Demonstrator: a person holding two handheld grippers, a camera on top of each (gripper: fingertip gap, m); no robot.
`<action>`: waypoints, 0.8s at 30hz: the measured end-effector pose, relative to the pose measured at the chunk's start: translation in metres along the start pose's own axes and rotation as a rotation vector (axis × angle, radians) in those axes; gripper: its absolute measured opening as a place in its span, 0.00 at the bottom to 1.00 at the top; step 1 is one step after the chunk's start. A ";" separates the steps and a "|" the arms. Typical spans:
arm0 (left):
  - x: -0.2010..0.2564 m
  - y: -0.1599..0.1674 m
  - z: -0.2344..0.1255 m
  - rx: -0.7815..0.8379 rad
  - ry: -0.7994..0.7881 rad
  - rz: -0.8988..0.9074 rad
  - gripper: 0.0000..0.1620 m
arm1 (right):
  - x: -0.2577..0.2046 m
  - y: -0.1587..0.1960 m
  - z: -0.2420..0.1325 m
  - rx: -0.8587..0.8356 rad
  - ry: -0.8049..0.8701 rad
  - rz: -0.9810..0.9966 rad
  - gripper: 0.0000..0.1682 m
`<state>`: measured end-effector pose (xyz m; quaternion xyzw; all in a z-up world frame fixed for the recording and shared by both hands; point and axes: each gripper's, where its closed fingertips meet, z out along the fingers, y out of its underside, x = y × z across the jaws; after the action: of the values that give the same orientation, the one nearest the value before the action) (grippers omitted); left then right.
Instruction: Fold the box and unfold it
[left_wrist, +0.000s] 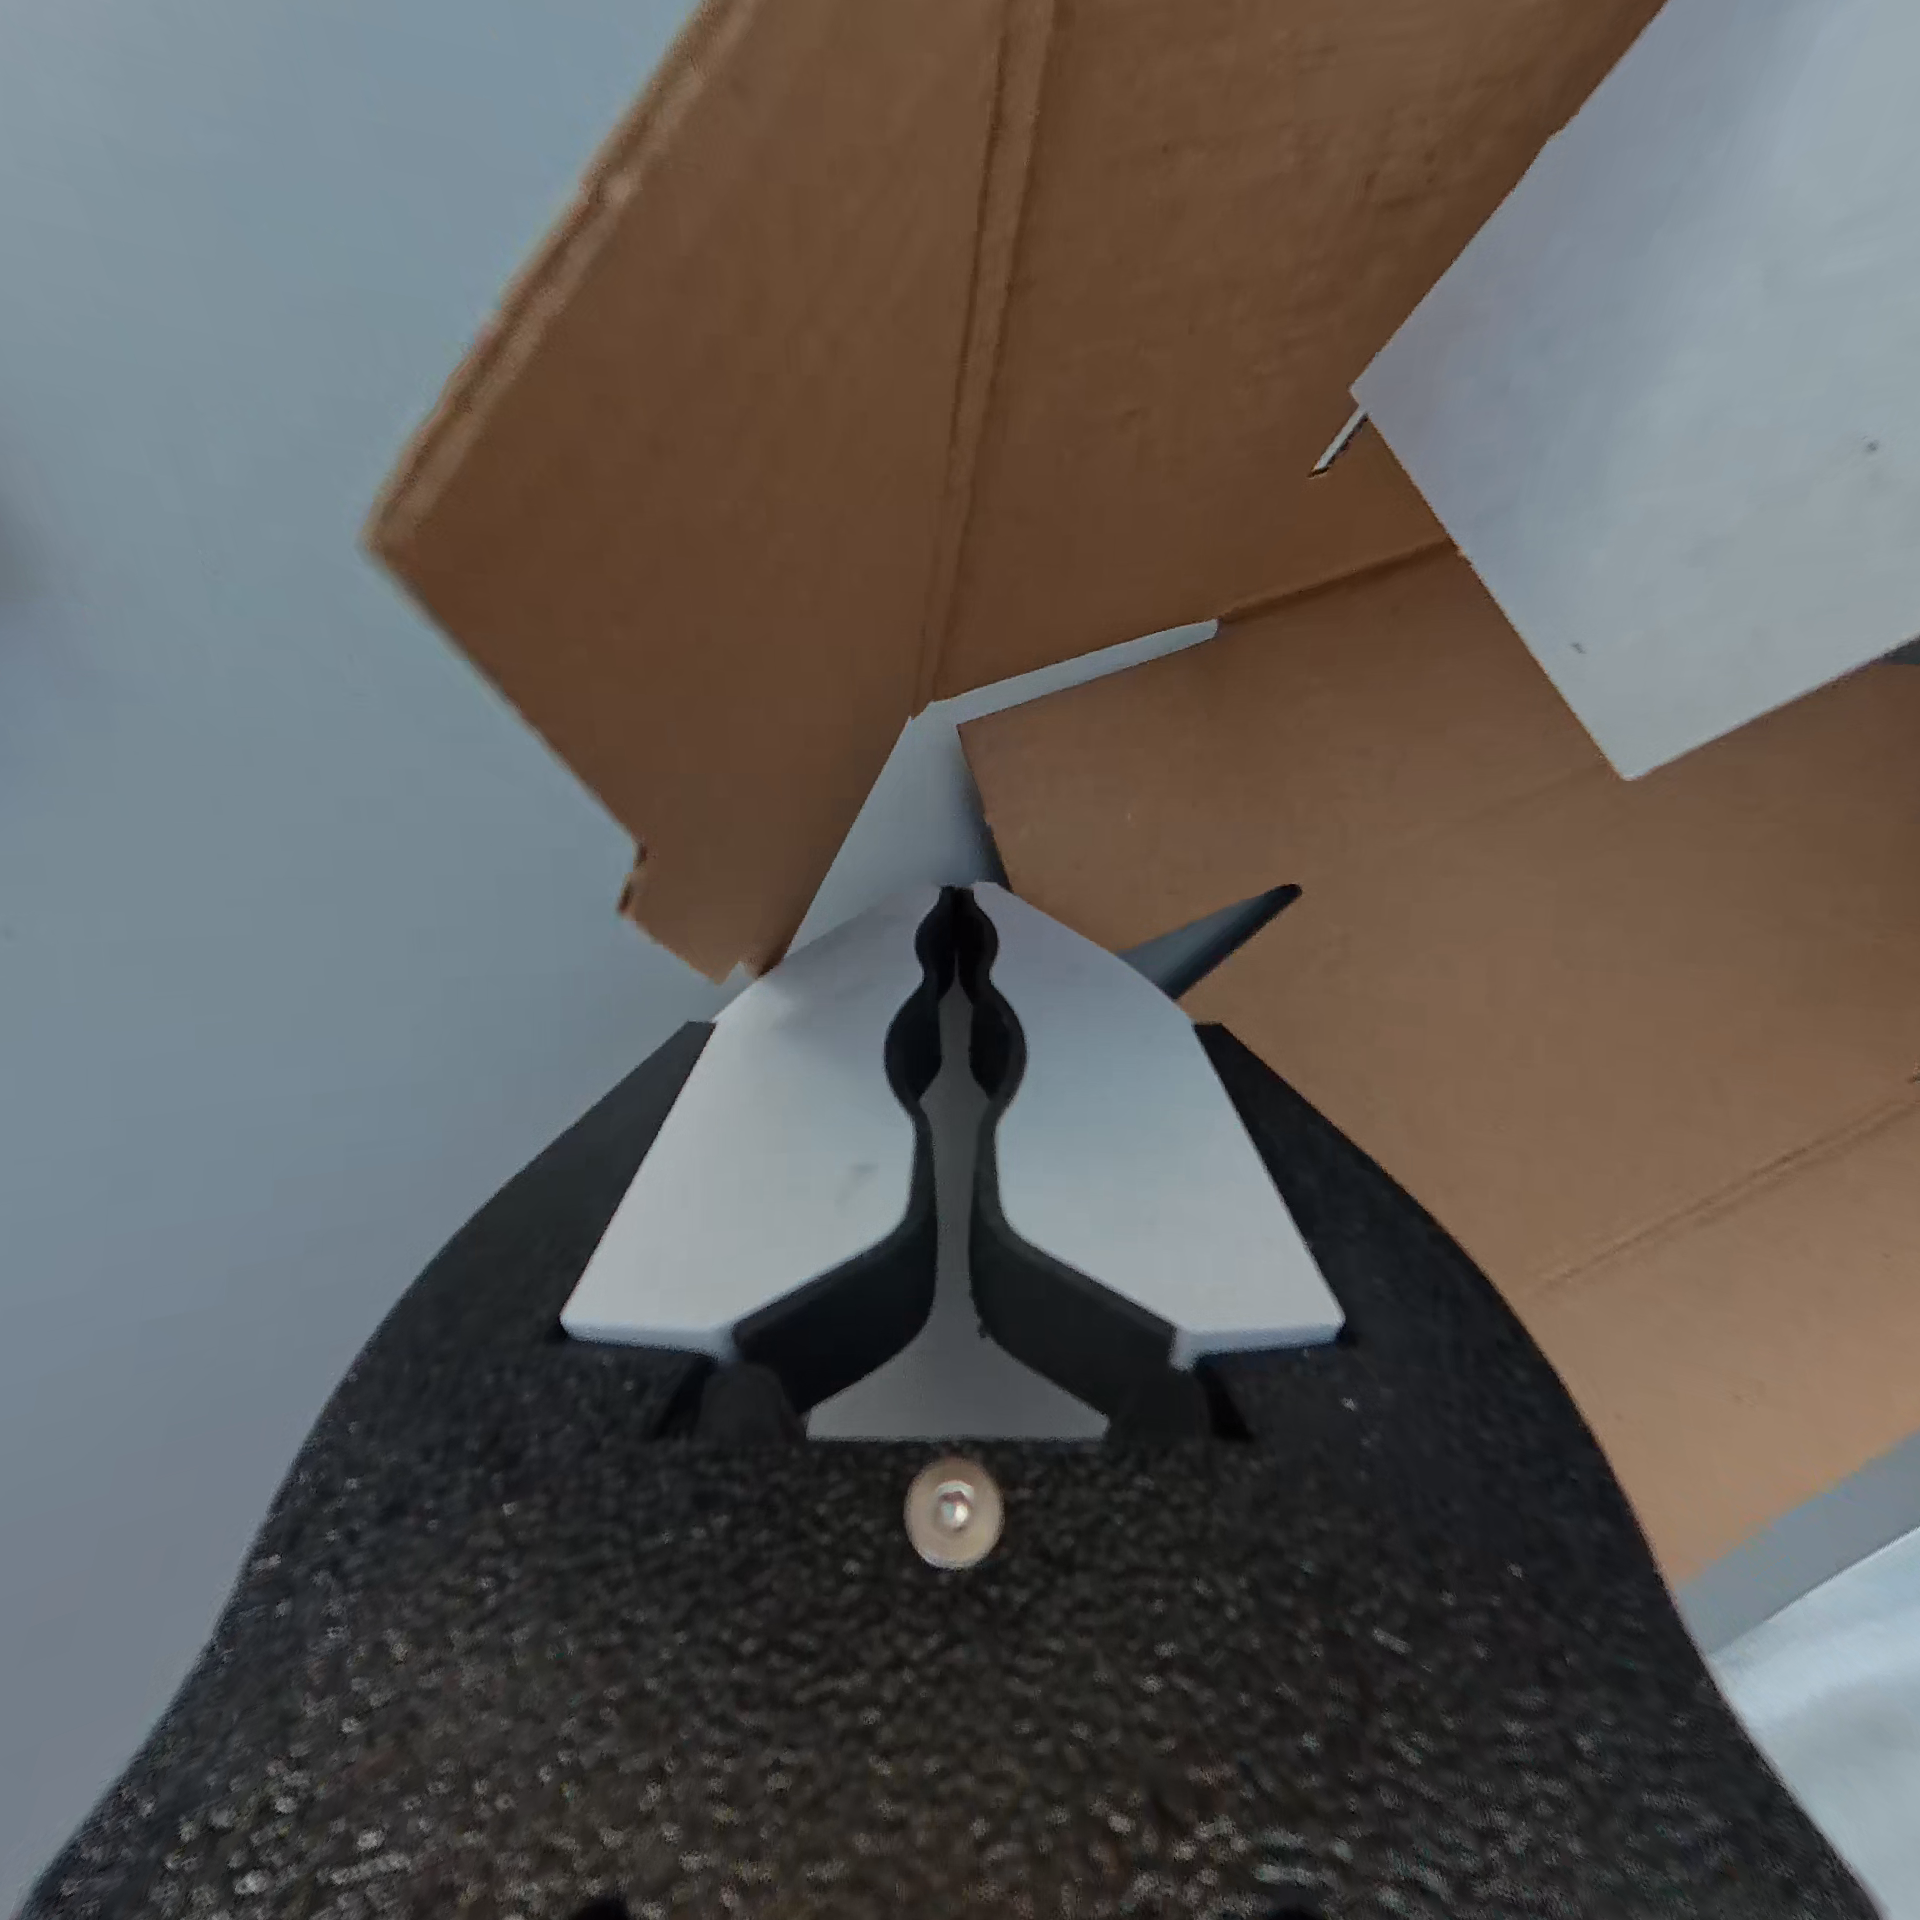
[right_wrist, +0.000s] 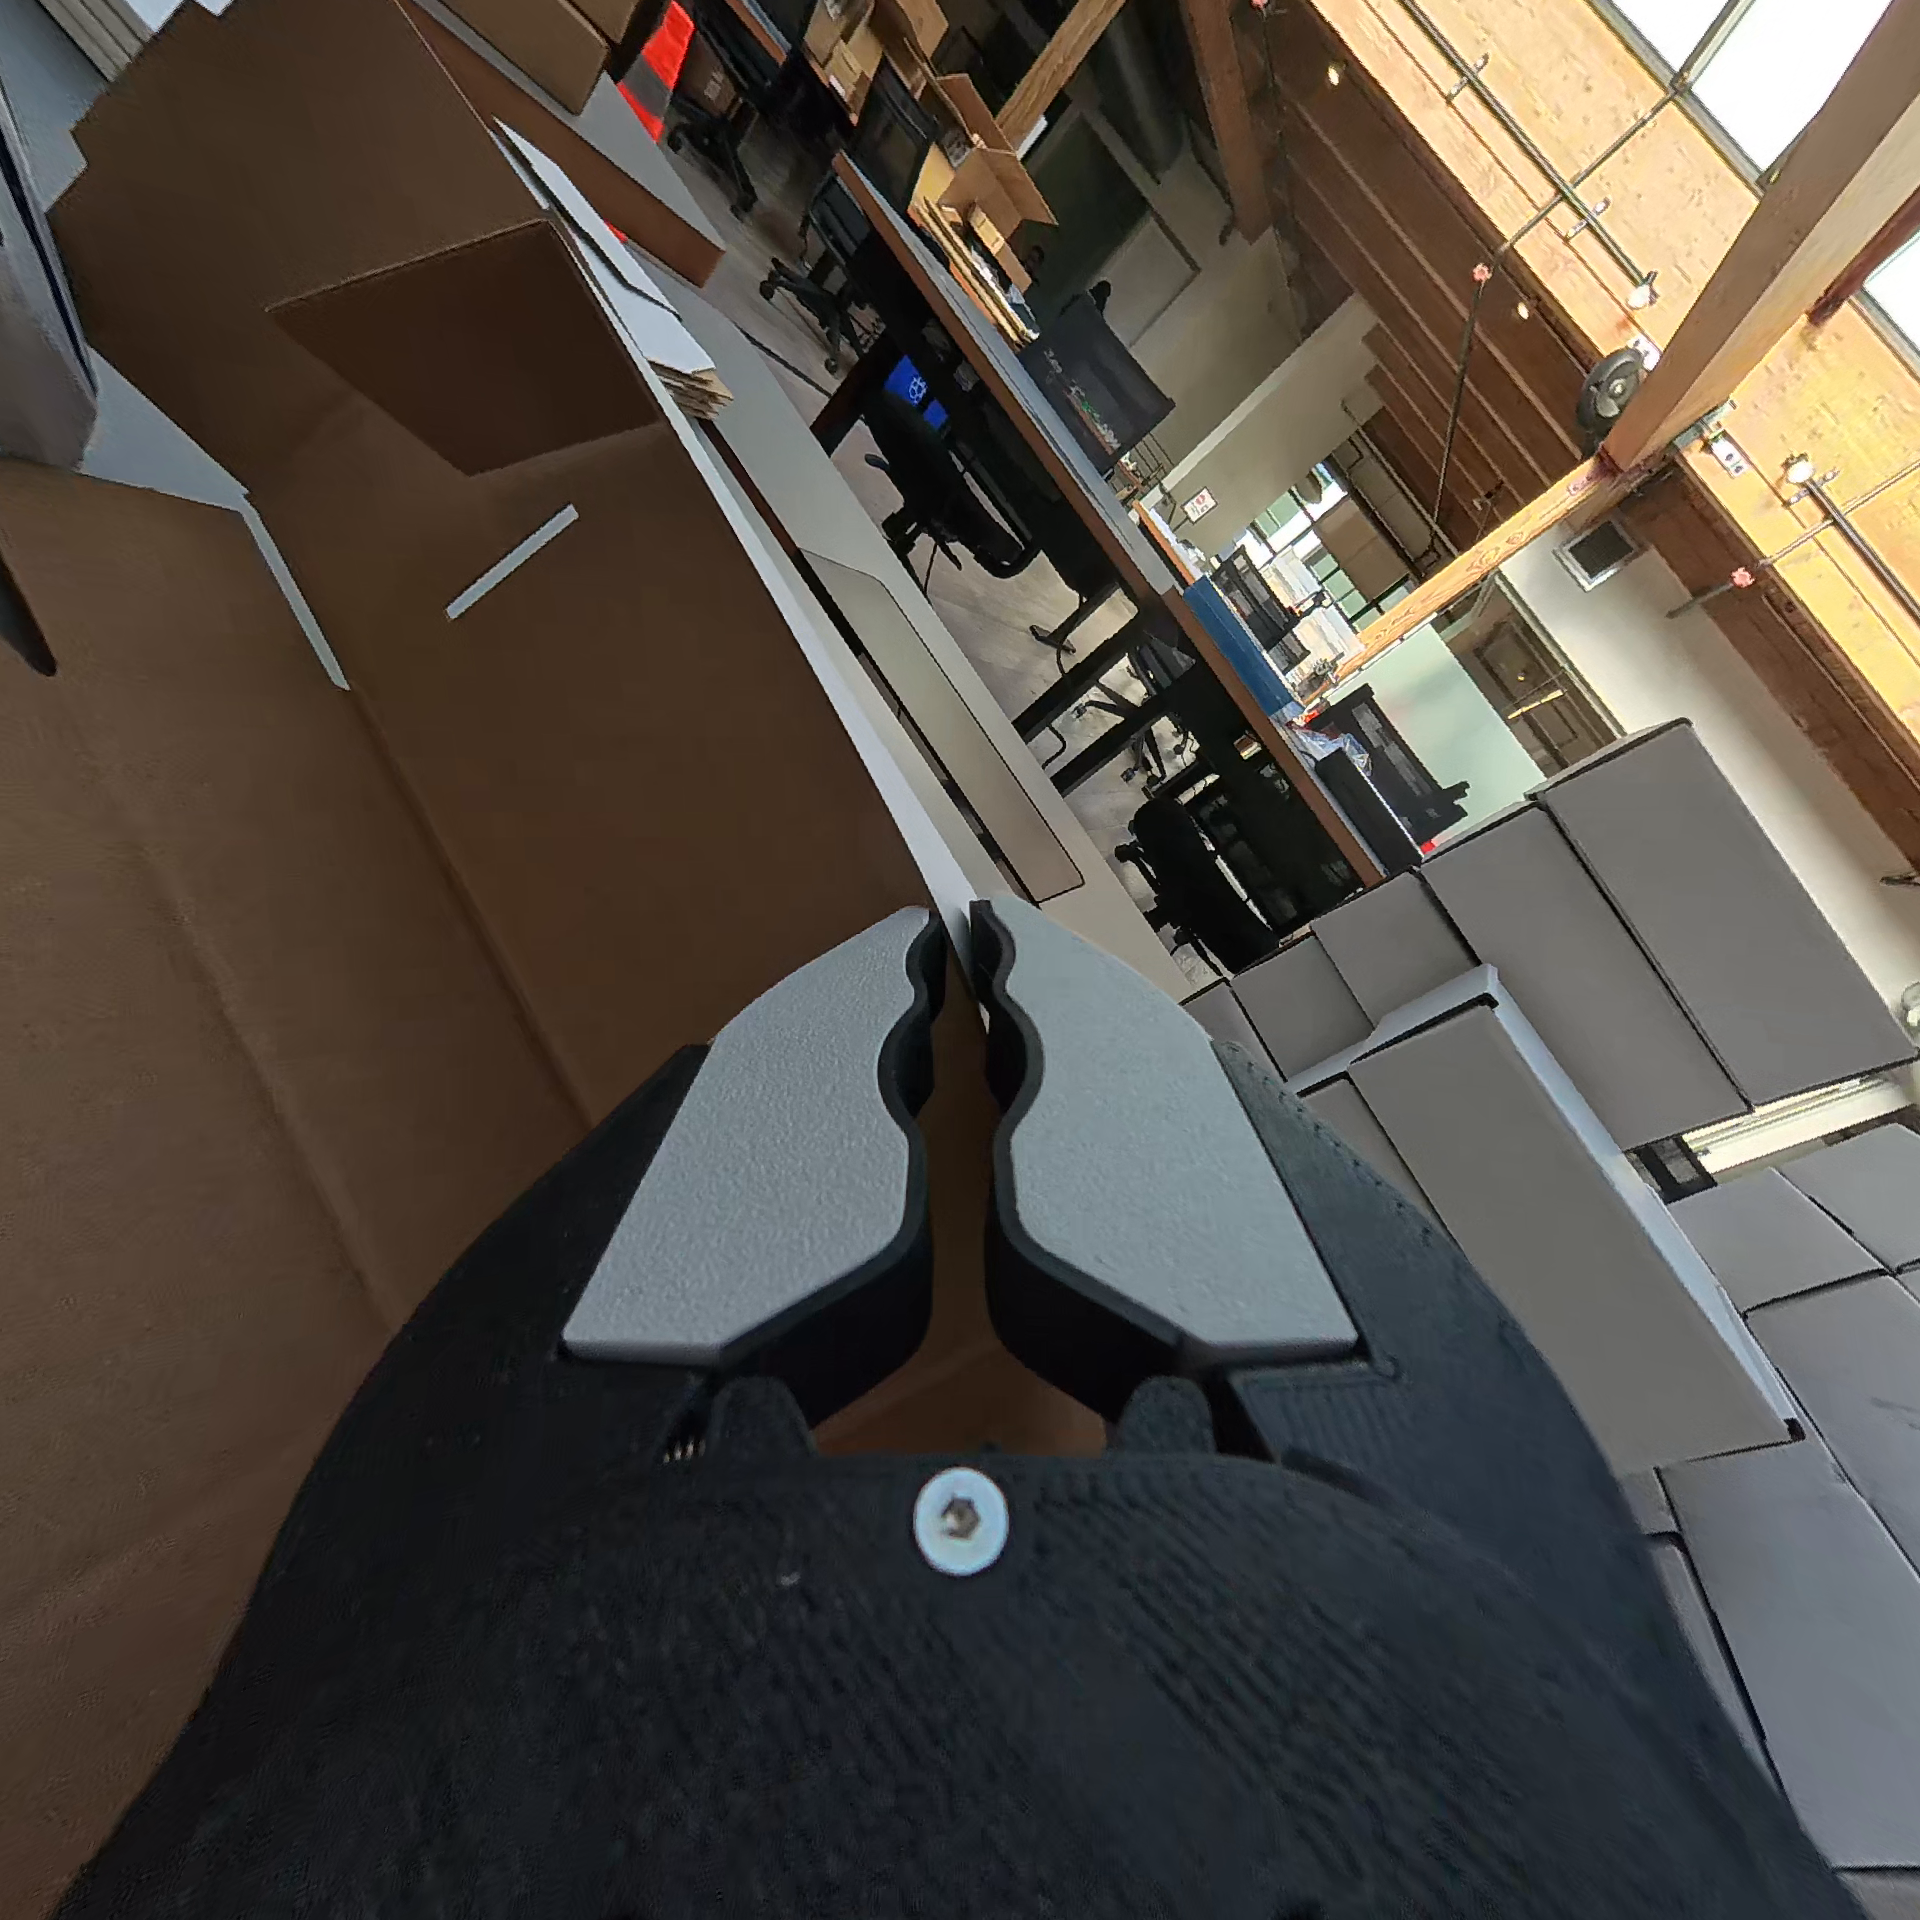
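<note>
The cardboard box (left_wrist: 1455, 987) is unfolded, brown inside and white outside. In the left wrist view two brown flaps spread apart, and a white-faced flap (left_wrist: 1683, 395) stands at the upper right. My left gripper (left_wrist: 954, 902) is shut, its tips at the gap where the two brown flaps meet; I see nothing between the fingers. In the right wrist view the box's brown inner panels (right_wrist: 468, 831) fill the left, with a raised flap (right_wrist: 468, 343) farther off. My right gripper (right_wrist: 961, 935) is shut on the panel's white-edged rim (right_wrist: 790, 644).
A pale table top (left_wrist: 208, 727) lies under the box. Several grey-white folded boxes (right_wrist: 1621, 935) are stacked to the right of my right gripper. Beyond are long desks (right_wrist: 1091, 499) and black office chairs (right_wrist: 935, 488).
</note>
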<state>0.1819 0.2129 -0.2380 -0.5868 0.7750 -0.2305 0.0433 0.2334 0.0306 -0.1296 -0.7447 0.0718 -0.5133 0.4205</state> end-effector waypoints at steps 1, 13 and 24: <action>0.002 -0.001 0.000 0.015 0.036 -0.024 0.00 | 0.000 0.001 0.000 0.001 0.002 0.004 0.03; -0.009 -0.009 -0.002 0.070 -0.061 -0.024 0.00 | 0.005 -0.002 -0.004 0.038 0.006 0.085 0.03; -0.001 -0.015 0.003 0.130 0.108 -0.105 0.00 | 0.010 -0.001 -0.007 0.083 -0.012 0.154 0.03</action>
<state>0.1963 0.2103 -0.2350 -0.6092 0.7280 -0.3134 0.0275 0.2318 0.0214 -0.1213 -0.7218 0.1049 -0.4776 0.4898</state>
